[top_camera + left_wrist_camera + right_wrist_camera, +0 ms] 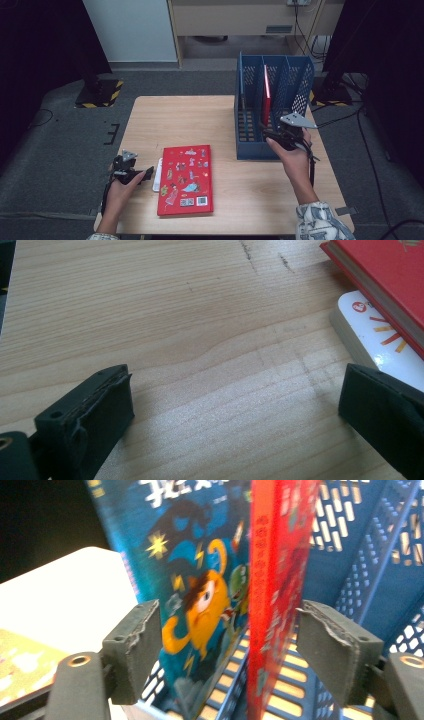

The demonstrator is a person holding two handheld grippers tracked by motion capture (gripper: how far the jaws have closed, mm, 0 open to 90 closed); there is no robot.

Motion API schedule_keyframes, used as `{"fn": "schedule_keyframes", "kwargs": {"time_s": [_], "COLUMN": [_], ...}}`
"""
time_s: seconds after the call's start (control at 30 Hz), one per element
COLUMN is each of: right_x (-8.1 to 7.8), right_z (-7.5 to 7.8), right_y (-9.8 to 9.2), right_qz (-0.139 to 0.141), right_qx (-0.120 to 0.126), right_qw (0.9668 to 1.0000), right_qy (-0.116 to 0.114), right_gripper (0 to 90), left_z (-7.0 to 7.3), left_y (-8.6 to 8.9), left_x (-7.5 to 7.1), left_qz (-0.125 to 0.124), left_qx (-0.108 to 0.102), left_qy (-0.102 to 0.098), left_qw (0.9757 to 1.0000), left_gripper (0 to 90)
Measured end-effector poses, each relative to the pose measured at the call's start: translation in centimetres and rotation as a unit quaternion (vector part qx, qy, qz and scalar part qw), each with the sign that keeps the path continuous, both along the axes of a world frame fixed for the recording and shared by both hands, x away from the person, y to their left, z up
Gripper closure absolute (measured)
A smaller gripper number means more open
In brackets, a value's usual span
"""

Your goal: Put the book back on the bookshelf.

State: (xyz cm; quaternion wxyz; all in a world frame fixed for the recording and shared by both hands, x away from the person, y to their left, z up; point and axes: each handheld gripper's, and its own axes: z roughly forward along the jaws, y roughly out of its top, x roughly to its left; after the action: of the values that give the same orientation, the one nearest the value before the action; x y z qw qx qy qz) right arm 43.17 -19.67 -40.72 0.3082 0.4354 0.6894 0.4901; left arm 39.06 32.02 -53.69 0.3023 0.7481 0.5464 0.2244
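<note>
Right gripper (276, 134) at blue perforated plastic file rack (300, 75).
Jaws released, flanking upright thin red book (266, 102), apparently untouched; left gripper (145, 175) spread wide.

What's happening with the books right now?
Right gripper open at the blue rack, red book upright inside. Left gripper open, empty, beside flat red book. Nothing blocking.

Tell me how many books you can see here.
4. A red book lies flat on the table, over a white one. A thin red book and a blue book stand in the blue rack. More may be hidden.
</note>
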Motion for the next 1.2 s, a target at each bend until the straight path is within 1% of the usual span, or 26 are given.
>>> {"fn": "schedule_keyframes", "kwargs": {"time_s": [0.03, 0.3, 0.47, 0.5, 0.57, 0.63, 0.67, 0.8, 0.83, 0.97, 1.03, 1.1, 1.2], "right_x": [-0.5, -2.7, -3.7, -3.9, -4.2, -4.6, -4.8, -5.5, -5.6, -6.1, -6.4, -6.7, -7.0], "right_z": [-0.2, -1.2, -2.3, -2.6, -3.1, -3.4, -3.6, -4.1, -4.1, -4.6, -5.0, -5.4, -5.9], "right_y": [0.1, 0.8, 1.6, 1.9, 2.4, 2.9, 3.2, 4.6, 4.8, 5.9, 6.5, 7.2, 8.2], "right_qz": [0.004, 0.037, 0.063, 0.069, 0.079, 0.084, 0.091, 0.112, 0.116, 0.13, 0.138, 0.148, 0.161], "right_qx": [-0.002, 0.009, 0.013, 0.015, 0.009, 0.009, 0.011, 0.001, -0.004, -0.008, -0.014, -0.018, -0.024], "right_qw": [1.0, 0.9993, 0.9977, 0.997, 0.9961, 0.9955, 0.9946, 0.992, 0.9916, 0.9894, 0.9879, 0.9857, 0.9831], "right_qy": [-0.002, 0.001, 0.023, 0.031, 0.04, 0.043, 0.048, 0.058, 0.058, 0.064, 0.069, 0.077, 0.084], "right_gripper": [24.6, 17.6, 13.4, 12.3, 11.3, 11.1, 10.3, 8.6, 8.6, 8.4, 9.1, 10.7, 13.3], "left_z": [0.0, 0.0, 0.0, 0.0, 0.0, 0.0, 0.0, 0.0, 0.0, 0.0, 0.1, 0.2, 0.6], "left_y": [0.0, 0.0, 0.0, 0.0, 0.0, 0.0, 0.0, 0.2, 0.2, 0.3, 0.4, 0.4, 0.5], "left_x": [0.0, 0.0, 0.0, 0.0, 0.0, 0.0, 0.0, -0.1, -0.1, -0.1, -0.1, -0.2, -0.4], "left_qz": [0.0, -0.001, -0.002, -0.003, -0.003, -0.003, -0.003, -0.007, -0.007, -0.009, -0.008, -0.005, -0.006], "left_qx": [0.0, -0.001, -0.001, -0.002, -0.002, -0.002, -0.004, -0.012, -0.013, -0.012, -0.013, -0.018, -0.019], "left_qy": [0.0, 0.001, 0.001, 0.001, 0.001, 0.001, 0.001, 0.001, 0.001, 0.0, 0.0, -0.002, -0.008], "left_qw": [1.0, 1.0, 1.0, 1.0, 1.0, 1.0, 1.0, 0.9999, 0.9999, 0.9999, 0.9999, 0.9998, 0.9998], "left_gripper": [0.0, 0.0, 0.0, 0.0, 0.0, 0.0, 0.0, 0.0, 0.0, 0.0, 1.0, 2.9, 3.4]}}
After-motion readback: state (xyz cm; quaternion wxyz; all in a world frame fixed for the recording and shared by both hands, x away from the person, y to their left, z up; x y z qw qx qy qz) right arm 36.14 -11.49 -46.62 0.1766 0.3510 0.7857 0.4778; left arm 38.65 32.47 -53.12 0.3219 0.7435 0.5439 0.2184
